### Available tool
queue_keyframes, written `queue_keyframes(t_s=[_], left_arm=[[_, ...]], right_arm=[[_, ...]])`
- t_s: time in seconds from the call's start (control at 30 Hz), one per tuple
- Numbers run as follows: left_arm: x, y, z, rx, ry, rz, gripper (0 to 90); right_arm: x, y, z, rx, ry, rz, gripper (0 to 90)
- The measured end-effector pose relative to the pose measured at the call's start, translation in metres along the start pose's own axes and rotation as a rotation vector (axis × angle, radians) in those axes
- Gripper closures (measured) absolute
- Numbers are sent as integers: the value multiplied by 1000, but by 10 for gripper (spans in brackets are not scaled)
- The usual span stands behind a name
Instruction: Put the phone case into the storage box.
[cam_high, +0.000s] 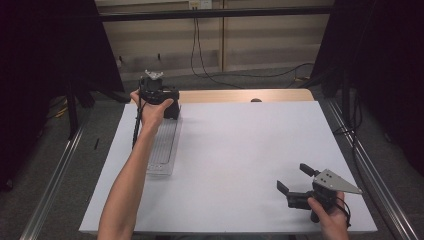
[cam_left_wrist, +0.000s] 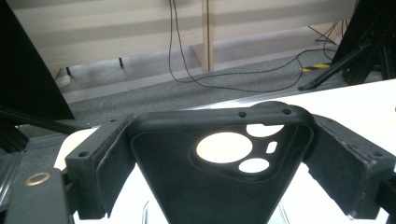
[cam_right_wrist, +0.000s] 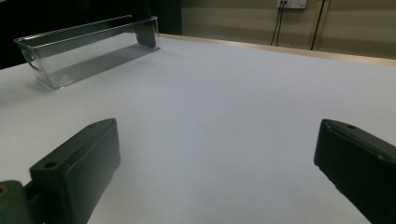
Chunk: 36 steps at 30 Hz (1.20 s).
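While left fingers (cam_left_wrist: 224, 163) clamp phone case (cam_left_wrist: 219, 186) (upright) | right fingers (cam_right_wrist: 210, 182) wide.

high view overlooks the table (cam_high: 240, 150); gripper views skim it closely.

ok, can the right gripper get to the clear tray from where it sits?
Probably yes. The right gripper, open and holding nothing, faces bare white table all the way to the clear tray. Only the tray's far end is taken, by the left gripper holding a black phone case.
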<state>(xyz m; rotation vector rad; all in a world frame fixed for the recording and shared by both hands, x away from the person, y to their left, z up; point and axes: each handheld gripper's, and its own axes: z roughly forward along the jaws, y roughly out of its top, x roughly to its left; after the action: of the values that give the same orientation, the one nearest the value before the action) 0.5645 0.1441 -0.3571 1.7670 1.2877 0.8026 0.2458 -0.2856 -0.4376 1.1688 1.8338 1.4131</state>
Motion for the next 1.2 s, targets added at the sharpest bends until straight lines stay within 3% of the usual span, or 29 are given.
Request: queue_keyframes(t_s=[0.2, 0.5, 1.2], left_arm=[[3, 0, 0, 10, -20, -24, 124], [2, 1, 0, -1, -31, -4, 119], [6, 1, 3, -19, -41, -12, 78]], right_arm=[[0, 0, 0, 1, 1, 0, 0], [0, 0, 0, 2, 2, 2, 0], [0, -1, 0, 4, 4, 3, 0]])
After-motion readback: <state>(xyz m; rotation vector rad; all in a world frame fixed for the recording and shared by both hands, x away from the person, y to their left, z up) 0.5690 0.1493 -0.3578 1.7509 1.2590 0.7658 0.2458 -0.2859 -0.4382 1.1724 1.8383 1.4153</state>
